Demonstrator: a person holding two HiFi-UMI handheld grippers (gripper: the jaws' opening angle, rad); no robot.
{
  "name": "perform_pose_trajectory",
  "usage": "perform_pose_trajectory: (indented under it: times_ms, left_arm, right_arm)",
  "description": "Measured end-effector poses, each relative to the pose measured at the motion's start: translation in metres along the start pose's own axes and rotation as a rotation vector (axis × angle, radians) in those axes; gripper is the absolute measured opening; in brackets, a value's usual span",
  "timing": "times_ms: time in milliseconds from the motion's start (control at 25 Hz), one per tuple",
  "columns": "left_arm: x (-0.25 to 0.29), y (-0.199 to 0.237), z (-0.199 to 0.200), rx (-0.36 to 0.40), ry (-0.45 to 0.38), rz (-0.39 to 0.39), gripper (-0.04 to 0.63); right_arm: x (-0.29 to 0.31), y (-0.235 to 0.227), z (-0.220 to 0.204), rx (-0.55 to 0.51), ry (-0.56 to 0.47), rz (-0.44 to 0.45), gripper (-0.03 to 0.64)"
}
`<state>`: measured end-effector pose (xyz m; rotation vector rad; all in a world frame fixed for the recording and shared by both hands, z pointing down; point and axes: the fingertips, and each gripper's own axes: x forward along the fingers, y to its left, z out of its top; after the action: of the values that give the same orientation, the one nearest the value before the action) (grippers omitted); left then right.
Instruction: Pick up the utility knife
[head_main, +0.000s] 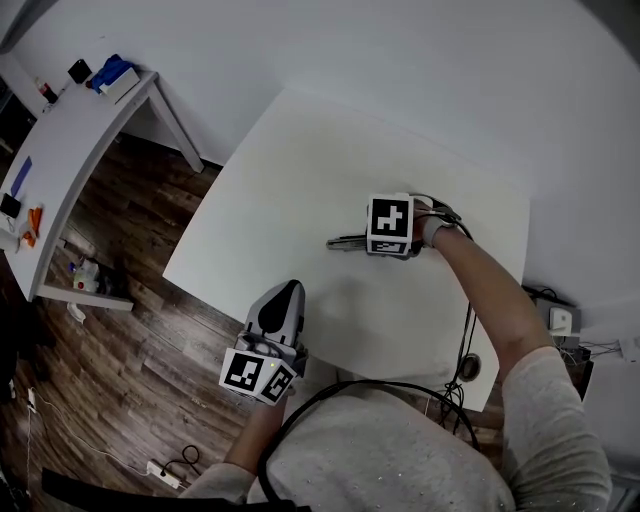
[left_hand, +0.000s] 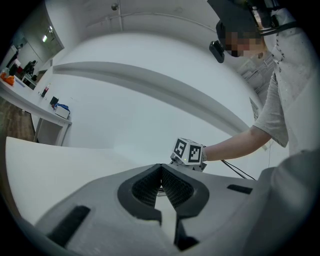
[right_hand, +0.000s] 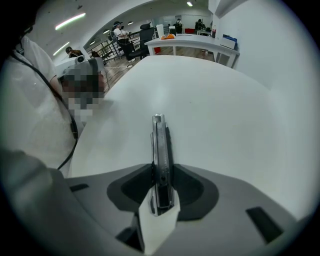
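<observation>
1. White table (head_main: 300, 180): utility knife (right_hand: 159, 150) lies flat on it, clamped between the jaws of the right gripper (right_hand: 161, 186).
2. Left gripper (left_hand: 161, 184) clenched, empty, at table's near edge.
3. Wood floor (head_main: 130, 340); cluttered side desk (head_main: 70, 150) at left.

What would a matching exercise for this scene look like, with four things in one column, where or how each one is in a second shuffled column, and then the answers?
Things:
1. utility knife
2. left gripper
3. right gripper
4. side desk

States:
A. shut on nothing, by the near edge of the white table
B. against the wall, cluttered with small items
C. lying on the white table
D. pointing down, closed on the utility knife

Pairs: 1-C, 2-A, 3-D, 4-B.
</observation>
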<state>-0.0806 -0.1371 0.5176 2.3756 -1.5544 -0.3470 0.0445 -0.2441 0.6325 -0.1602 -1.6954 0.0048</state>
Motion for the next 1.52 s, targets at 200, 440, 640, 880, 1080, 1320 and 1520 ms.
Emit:
perform_pose_trajectory:
  times_ms: [200, 440, 640, 880, 1080, 1320, 1520]
  left_arm:
    - [-0.001, 0.002, 0.002, 0.002, 0.008, 0.004, 0.007]
    - [-0.001, 0.002, 0.009, -0.002, 0.006, 0.006, 0.006]
    - [-0.001, -0.003, 0.023, -0.006, 0.006, -0.001, 0.008]
    - [0.007, -0.017, 0.038, -0.006, 0.014, -0.034, 0.008]
    - [0.016, -0.025, 0.05, -0.018, 0.017, -0.049, 0.007]
    - [0.025, -0.038, 0.058, -0.015, 0.031, -0.079, 0.006]
    - [0.029, -0.045, 0.059, -0.021, 0.046, -0.093, 0.008]
  right_arm:
    - [-0.001, 0.006, -0.003, -0.026, -0.002, 0.016, 0.138]
    - [-0.004, 0.02, -0.003, -0.012, -0.024, 0.049, 0.138]
    - [-0.021, 0.028, 0.004, 0.035, -0.091, 0.057, 0.138]
    - [-0.049, 0.034, -0.001, 0.078, -0.117, 0.045, 0.139]
    - [-0.073, 0.035, -0.002, 0.121, -0.159, 0.04, 0.14]
    - [-0.095, 0.04, -0.009, 0.184, -0.217, 0.059, 0.138]
    - [-0.106, 0.041, -0.012, 0.266, -0.311, 0.054, 0.138]
